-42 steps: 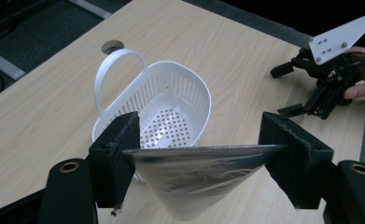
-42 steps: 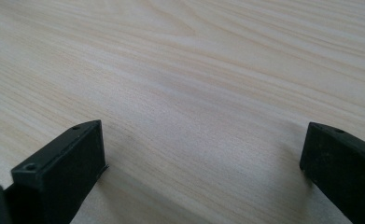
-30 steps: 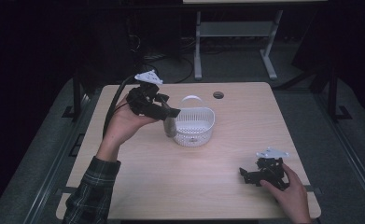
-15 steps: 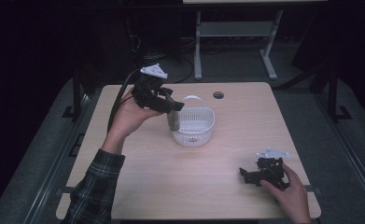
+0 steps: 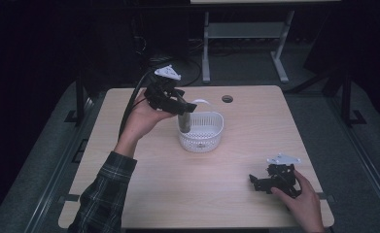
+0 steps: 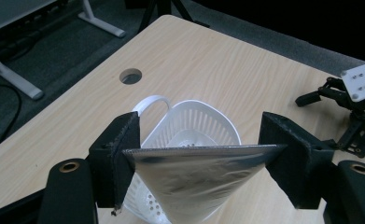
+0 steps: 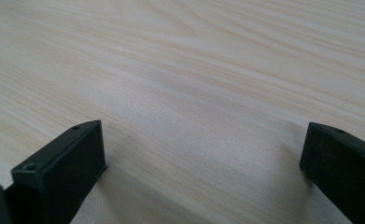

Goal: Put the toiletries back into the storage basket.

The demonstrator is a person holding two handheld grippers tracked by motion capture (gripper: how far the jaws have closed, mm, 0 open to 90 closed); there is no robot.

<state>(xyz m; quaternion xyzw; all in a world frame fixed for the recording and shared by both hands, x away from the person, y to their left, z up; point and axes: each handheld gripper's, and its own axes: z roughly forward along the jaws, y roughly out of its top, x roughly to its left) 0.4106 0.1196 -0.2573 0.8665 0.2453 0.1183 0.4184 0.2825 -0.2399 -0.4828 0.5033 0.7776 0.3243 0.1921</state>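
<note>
The left gripper (image 6: 196, 154) clamps a silver pouch (image 6: 196, 179) above the white basket (image 5: 204, 136) mid-tabletop (image 5: 226, 194), while the right gripper (image 7: 203, 168) rests spread wide, empty, near the tabletop's near right corner.

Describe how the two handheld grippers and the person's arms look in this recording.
Both the left gripper and the right gripper are black, angular linkage frames, each topped by a pale grey three-cornered plate with small holes. Their jaws are thick, blocky black pads. A black cable trails from the left one. The left forearm wears a dark plaid sleeve; the right hand shows no sleeve.
</note>
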